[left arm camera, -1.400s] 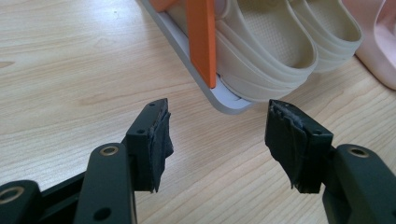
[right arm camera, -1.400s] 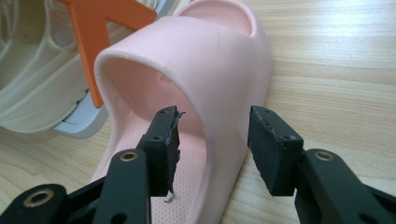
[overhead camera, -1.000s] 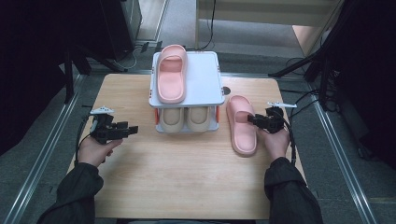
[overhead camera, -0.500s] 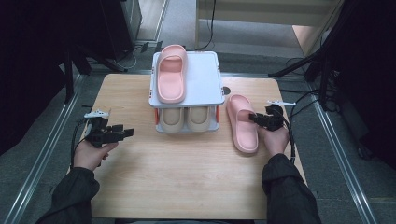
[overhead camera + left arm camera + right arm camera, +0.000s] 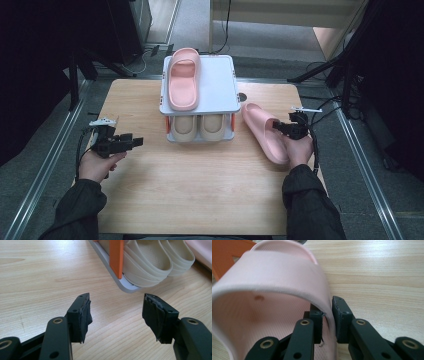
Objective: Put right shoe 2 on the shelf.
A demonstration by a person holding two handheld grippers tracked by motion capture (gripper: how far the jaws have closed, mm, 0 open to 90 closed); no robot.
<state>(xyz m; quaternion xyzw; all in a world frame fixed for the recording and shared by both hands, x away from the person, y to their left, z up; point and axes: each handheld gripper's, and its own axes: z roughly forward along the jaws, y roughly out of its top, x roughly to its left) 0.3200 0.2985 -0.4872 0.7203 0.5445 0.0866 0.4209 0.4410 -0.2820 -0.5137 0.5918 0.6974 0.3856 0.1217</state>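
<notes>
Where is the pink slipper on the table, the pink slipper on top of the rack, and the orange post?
Pink rubber slipper on the wooden table (image 5: 261, 131), high view, on its strap.
Pink rubber slipper on the white rack's top shelf (image 5: 183, 85), high view, on its strap.
Orange plastic rack post (image 5: 116, 257), left gripper view, mid-post.

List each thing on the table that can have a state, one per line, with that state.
Left tongs: open, empty, above bare wood.
Right tongs: just been closing, now pinching the strap wall of the pink slipper on the table.
Pink slipper on the rack top: lying flat.
Beige slippers: paired on the lower shelf.
Shoe rack: upright.
</notes>
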